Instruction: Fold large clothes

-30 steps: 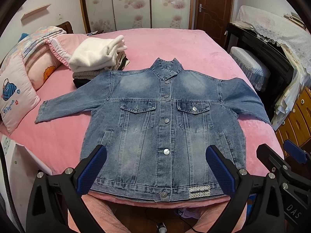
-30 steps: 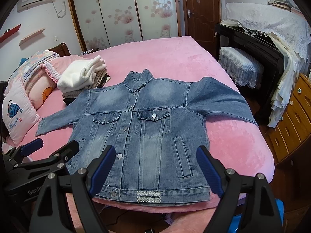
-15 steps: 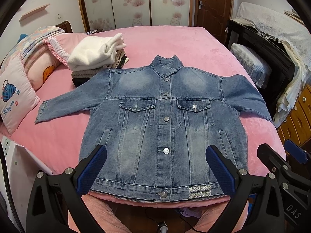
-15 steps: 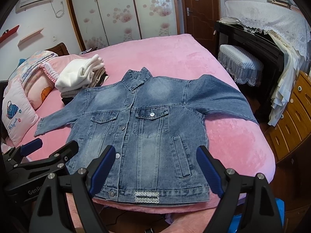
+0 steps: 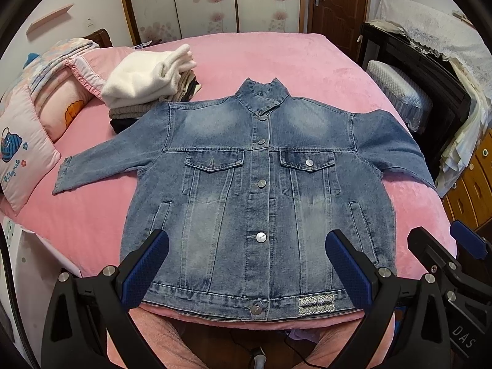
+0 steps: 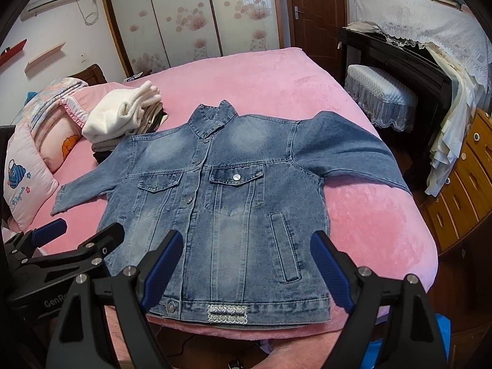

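Both grippers have been raised slightly above the bed's [image 5: 307, 61] near edge. The jacket [image 5: 261, 190] is spread flat there. The fingers of the left gripper [image 5: 246, 267] and right gripper [image 6: 246, 264] are held wide, empty.

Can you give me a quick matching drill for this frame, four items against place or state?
Items:
1. denim jacket
2. stack of folded clothes
3. left gripper
4. cartoon pillow

States:
A. open, above the hem, holding nothing
B. at the bed's left edge
C. spread flat, buttoned, sleeves out
D. beside the jacket's far left shoulder

Pairs: 1-C, 2-D, 3-A, 4-B
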The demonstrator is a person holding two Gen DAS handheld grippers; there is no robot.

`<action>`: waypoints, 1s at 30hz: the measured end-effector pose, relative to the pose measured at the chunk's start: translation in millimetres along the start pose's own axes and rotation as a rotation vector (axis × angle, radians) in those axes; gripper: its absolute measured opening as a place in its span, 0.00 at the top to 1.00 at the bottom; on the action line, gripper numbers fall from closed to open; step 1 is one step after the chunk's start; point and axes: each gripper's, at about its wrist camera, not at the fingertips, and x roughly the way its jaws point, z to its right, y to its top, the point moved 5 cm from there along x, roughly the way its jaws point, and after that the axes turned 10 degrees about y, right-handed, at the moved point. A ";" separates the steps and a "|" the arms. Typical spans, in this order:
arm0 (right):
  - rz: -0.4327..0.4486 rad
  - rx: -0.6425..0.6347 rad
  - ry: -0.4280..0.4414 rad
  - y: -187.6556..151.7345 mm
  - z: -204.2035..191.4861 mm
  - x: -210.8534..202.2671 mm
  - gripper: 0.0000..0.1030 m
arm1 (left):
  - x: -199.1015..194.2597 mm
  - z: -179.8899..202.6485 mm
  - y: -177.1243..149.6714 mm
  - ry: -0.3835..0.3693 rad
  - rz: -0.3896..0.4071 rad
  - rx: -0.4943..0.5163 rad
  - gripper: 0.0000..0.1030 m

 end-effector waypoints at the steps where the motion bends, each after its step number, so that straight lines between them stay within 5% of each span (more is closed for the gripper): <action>1: -0.003 0.002 0.002 0.1 0.4 1.2 0.17 | 0.8 1.9 1.6 0.002 -0.003 0.002 0.02; 17: -0.034 0.030 0.008 8.3 18.0 25.3 0.17 | 25.4 22.7 18.5 0.008 -0.029 0.035 0.02; 30: 0.013 0.043 0.014 30.6 40.6 38.7 0.17 | 33.1 50.6 52.8 0.003 0.041 0.096 0.02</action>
